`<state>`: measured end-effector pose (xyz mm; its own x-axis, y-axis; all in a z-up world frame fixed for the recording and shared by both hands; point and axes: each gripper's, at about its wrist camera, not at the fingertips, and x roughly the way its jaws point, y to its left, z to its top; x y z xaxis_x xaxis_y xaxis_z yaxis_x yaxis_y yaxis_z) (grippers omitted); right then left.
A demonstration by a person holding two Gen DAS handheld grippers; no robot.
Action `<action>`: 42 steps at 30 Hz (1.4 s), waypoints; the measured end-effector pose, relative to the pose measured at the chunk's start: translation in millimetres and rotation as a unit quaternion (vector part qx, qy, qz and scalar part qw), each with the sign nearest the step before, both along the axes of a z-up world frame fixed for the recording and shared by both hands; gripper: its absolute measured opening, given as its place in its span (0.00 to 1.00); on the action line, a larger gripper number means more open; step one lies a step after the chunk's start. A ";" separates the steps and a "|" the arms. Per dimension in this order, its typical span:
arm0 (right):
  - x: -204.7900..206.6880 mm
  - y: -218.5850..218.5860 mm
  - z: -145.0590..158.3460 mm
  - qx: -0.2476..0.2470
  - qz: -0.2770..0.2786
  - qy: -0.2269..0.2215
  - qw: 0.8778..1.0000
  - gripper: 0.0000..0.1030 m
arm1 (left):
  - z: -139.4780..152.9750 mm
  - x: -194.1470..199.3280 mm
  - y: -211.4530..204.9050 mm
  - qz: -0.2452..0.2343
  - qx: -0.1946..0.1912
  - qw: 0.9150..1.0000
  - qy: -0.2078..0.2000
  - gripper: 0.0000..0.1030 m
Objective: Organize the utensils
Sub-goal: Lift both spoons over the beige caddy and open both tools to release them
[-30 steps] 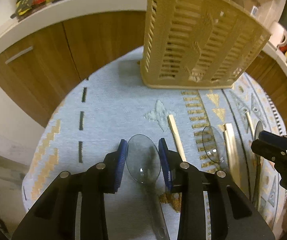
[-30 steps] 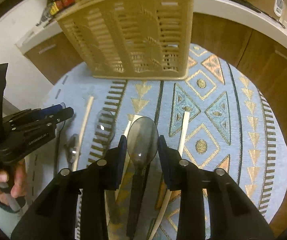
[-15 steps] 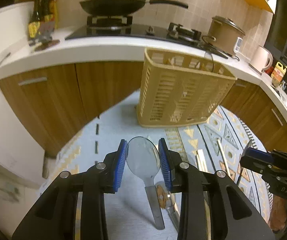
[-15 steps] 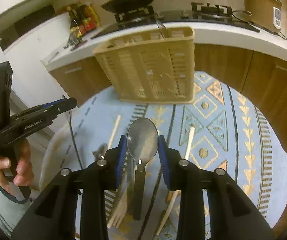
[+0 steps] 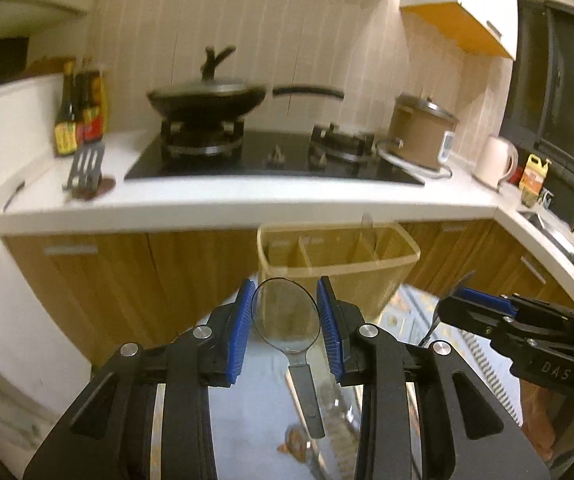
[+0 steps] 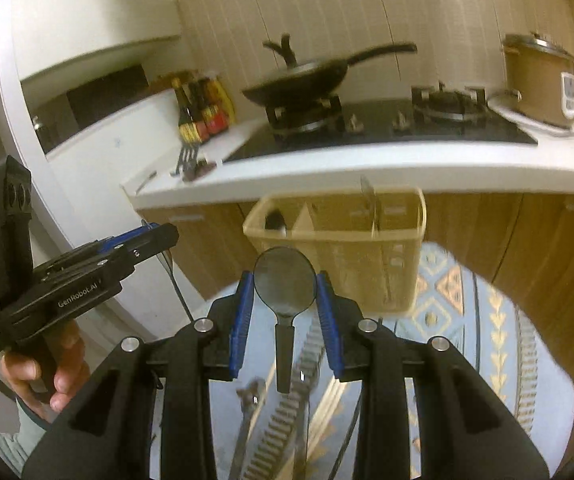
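Note:
My left gripper (image 5: pixel 285 320) is shut on a clear plastic spoon (image 5: pixel 287 316), gripped by its bowl with the handle hanging down. My right gripper (image 6: pixel 285 298) is shut on a dark-handled metal spoon (image 6: pixel 285 288), also gripped by the bowl. Both are lifted well above the rug, just short of the beige slotted utensil basket (image 5: pixel 401 254), which also shows in the right wrist view (image 6: pixel 335 236) with dividers and a utensil standing inside. The right gripper appears in the left wrist view (image 5: pixel 463 308) and the left one in the right wrist view (image 6: pixel 143 240).
A patterned blue rug (image 6: pixel 487 320) lies below with several utensils on it, blurred. Behind the basket are wooden cabinets (image 5: pixel 127 280) and a white counter (image 5: pixel 207 200) with a stove, a pan (image 5: pixel 207 100), bottles and a cooker.
Both grippers have risen from the rug with their spoons and tilted up, so the view now shows the basket's open top and the counter.

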<state>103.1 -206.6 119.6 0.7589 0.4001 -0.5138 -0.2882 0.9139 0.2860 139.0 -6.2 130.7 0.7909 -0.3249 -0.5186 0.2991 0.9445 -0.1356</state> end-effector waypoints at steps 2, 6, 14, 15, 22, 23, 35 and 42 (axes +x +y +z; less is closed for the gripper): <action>4.7 -1.7 14.5 0.003 -0.002 -0.014 1.000 0.28 | 12.3 4.3 -1.7 0.001 -0.001 1.000 -0.014 0.29; 14.9 -7.7 39.2 0.006 -0.012 -0.040 0.999 0.28 | 39.0 17.7 -6.6 0.003 -0.010 0.999 -0.043 0.29; 37.8 -29.2 78.5 -0.016 -0.066 -0.093 0.993 0.28 | 66.3 51.1 -28.1 0.001 -0.027 0.996 -0.080 0.29; 42.1 -33.8 81.5 -0.018 -0.074 -0.098 0.992 0.28 | 66.9 56.2 -32.8 -0.001 -0.029 0.996 -0.085 0.29; 70.8 -47.6 79.3 -0.055 -0.122 -0.116 0.984 0.28 | 56.4 84.9 -57.3 0.000 -0.029 0.995 -0.098 0.29; 76.2 -47.1 75.0 -0.062 -0.126 -0.114 0.984 0.28 | 53.8 88.6 -60.2 0.001 -0.028 0.995 -0.099 0.29; 120.2 -44.5 13.5 -0.073 -0.120 -0.057 0.988 0.28 | 3.6 119.6 -79.5 -0.003 -0.005 0.997 -0.083 0.29; 123.8 -40.4 -6.5 -0.071 -0.112 -0.031 0.991 0.28 | -18.4 129.5 -77.5 -0.009 -0.005 0.999 -0.047 0.30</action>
<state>226.9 -247.1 113.0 0.8520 0.1448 -0.5031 -0.0867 0.9867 0.1373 268.5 -83.7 112.3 0.8301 -0.3451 -0.4381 0.3285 0.9374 -0.1160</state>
